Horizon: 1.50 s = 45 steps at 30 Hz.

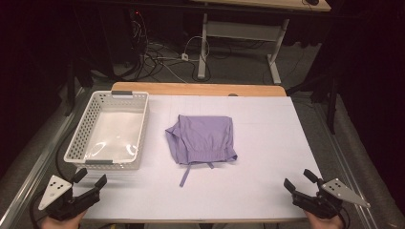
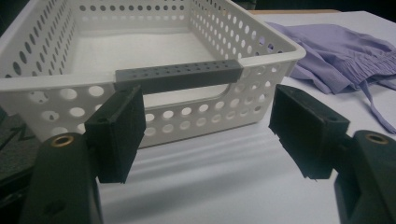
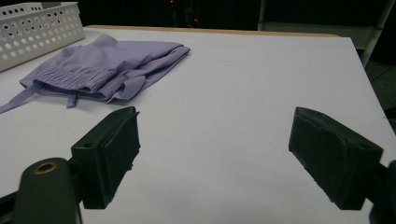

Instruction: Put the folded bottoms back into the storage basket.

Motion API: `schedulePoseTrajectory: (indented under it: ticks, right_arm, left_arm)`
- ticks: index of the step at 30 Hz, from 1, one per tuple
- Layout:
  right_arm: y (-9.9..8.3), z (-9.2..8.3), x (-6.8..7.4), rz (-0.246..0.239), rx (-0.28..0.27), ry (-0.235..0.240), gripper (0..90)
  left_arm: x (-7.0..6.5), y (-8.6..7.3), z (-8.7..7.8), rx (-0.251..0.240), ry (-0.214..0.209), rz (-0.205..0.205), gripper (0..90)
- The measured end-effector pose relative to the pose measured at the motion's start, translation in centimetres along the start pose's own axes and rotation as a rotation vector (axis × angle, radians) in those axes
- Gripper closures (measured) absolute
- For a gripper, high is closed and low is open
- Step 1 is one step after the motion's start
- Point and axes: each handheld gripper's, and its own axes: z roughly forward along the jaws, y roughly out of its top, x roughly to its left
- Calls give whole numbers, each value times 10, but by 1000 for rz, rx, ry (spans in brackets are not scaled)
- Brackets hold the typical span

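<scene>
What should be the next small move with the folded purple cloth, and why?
Probably bring the right tongs forward to the purple cloth: both tongs are open and hold nothing, and the cloth lies untouched mid-table beside the white basket.

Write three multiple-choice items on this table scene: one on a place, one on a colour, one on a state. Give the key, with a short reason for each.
1. Where does the folded garment lie?
A. inside the basket
B. on the table, beside the basket
C. on the floor

2. What colour is the basket's handle?
A. grey
B. red
C. yellow

3. How do the jaws of the left gripper stand?
A. shut on the garment
B. shut on the handle
C. open, with nothing between them

Key: B, it lies on the white table, apart from the basket; A, a grey bar on the white rim; C, only bare table shows between the jaws.
</scene>
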Motion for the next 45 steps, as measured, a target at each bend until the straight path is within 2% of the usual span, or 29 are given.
schedulePoseTrajectory:
  ticks: [4, 7, 10, 14, 17, 20, 22, 27, 34, 38, 42, 44, 45]
  right_arm:
    - [1, -2, 2, -8, -17, 9, 171]
    - [0, -3, 1, 14, -17, 4, 171]
    - [0, -1, 1, 15, -4, -4, 171]
    - [0, 2, 2, 11, 8, 10, 170]
    - [-1, 5, 4, -11, 28, 21, 171]
    - [0, 5, 3, -5, 29, 21, 171]
    - [-1, 4, 2, 12, 24, 20, 171]
    - [0, 3, 3, 2, 16, 19, 171]
    - [-1, 4, 4, -7, 25, 20, 170]
    - [-1, 5, 4, -7, 25, 21, 170]
    - [-1, 5, 4, -9, 30, 24, 169]
    - [-1, 5, 4, -8, 30, 28, 167]
    - [-1, 5, 4, -11, 33, 29, 166]
  left_arm:
    - [-3, 0, 1, 2, -5, 19, 258]
    - [-3, 0, 0, -8, -6, 24, 262]
    - [-4, 1, 1, -7, -12, 24, 262]
    - [-7, 3, 1, -14, -6, 43, 263]
    - [-8, 4, 0, -16, -2, 48, 263]
    - [-10, 4, 1, -8, 5, 55, 263]
    - [-11, 5, 1, -9, -6, 58, 263]
    - [-16, 9, 1, -26, -32, 61, 264]
    - [-28, 15, 5, -34, -69, 101, 273]
    - [-35, 17, 5, -48, -79, 111, 269]
    - [-41, 19, 7, -58, -102, 104, 269]
    - [-45, 21, 9, -57, -105, 117, 268]
    - [-48, 22, 9, -53, -106, 138, 269]
